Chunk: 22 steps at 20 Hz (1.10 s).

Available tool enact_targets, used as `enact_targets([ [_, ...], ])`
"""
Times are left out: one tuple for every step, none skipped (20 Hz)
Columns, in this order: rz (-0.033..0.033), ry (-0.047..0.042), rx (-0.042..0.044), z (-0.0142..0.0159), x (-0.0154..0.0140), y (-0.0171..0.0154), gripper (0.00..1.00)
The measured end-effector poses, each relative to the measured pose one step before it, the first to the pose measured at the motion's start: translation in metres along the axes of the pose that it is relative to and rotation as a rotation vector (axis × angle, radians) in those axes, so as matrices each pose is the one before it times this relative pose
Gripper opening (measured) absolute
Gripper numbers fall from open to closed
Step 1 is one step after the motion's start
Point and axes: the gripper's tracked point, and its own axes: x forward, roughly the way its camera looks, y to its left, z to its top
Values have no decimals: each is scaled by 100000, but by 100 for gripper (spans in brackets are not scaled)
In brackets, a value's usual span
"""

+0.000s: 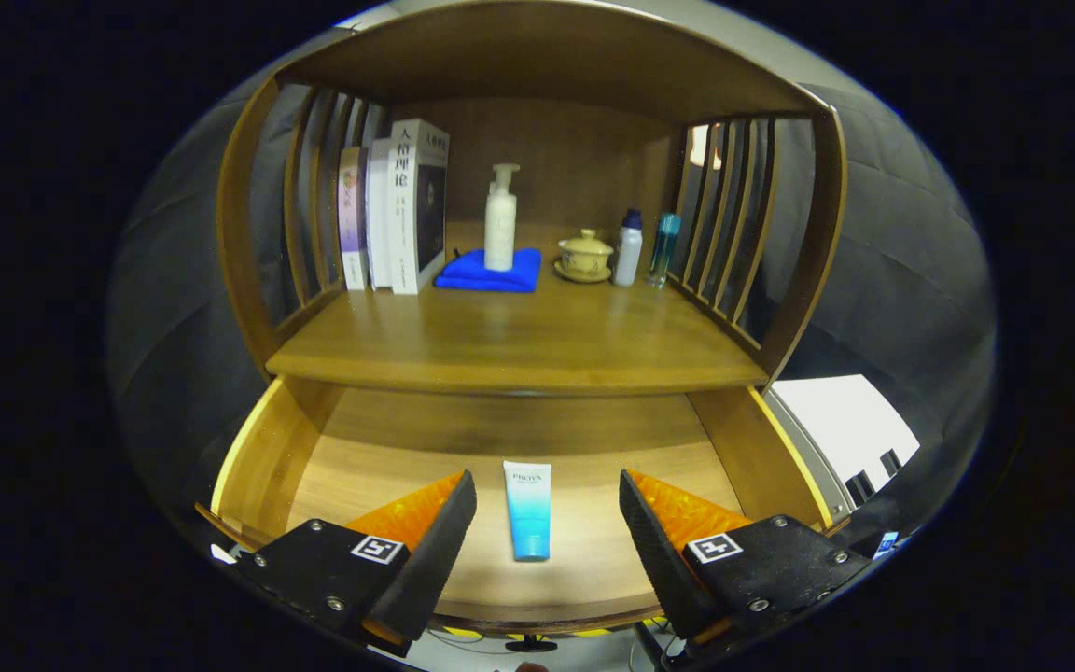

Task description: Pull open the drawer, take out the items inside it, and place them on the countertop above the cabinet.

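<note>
The wooden drawer (pixel 267 457) stands pulled out below the countertop (pixel 519 345) of the cabinet. A white-and-blue tube (pixel 528 509) lies flat on the drawer floor, cap end toward me. My gripper (pixel 547 490) hovers open above the drawer, with the tube lying between and below its two fingers (pixel 439 537); neither finger touches it.
On the countertop at the back stand three books (pixel 393 210), a white pump bottle (pixel 500 219) on a folded blue cloth (pixel 489 271), a lidded tea cup (pixel 584 255), and two small bottles (pixel 645 247). Slatted side walls (pixel 724 224) and a top board enclose the shelf.
</note>
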Motion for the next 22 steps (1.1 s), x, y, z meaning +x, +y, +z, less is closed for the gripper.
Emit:
enact_targets([
  [44,3386,455,-480,592,-99,95],
  [-1712,3737,1223,-815,713,-101,95],
  [-541,3228,2456,-511,241,-195,94],
  [1535,2654,3185,-602,706,15,95],
  [-362,2732,4184,-364,465,-182,95],
  [196,2682,3904,-378,422,47,95],
  [600,2599,2923,114,428,-192,95],
  [-189,2548,1417,-285,454,-4,95],
  [-240,2194,-381,-180,501,120,95],
  [-1202,2721,-1223,-246,612,64,95],
  [-1417,2875,-1890,-220,514,15,95],
  [-963,3032,-1993,-282,464,184,95],
  [-1043,3290,-1531,-272,450,194,95],
  [-11,2864,-1564,-322,367,441,95],
  [-185,2002,-1544,-123,595,392,95],
  [98,2266,-1484,-247,510,517,95],
  [488,1944,-1297,-225,501,442,95],
  [217,2009,-864,-301,481,434,95],
  [92,1475,-612,-171,419,345,95],
  [-780,1451,454,-140,326,21,95],
  [83,-339,838,169,59,100,95],
  [634,295,884,108,180,189,96],
])
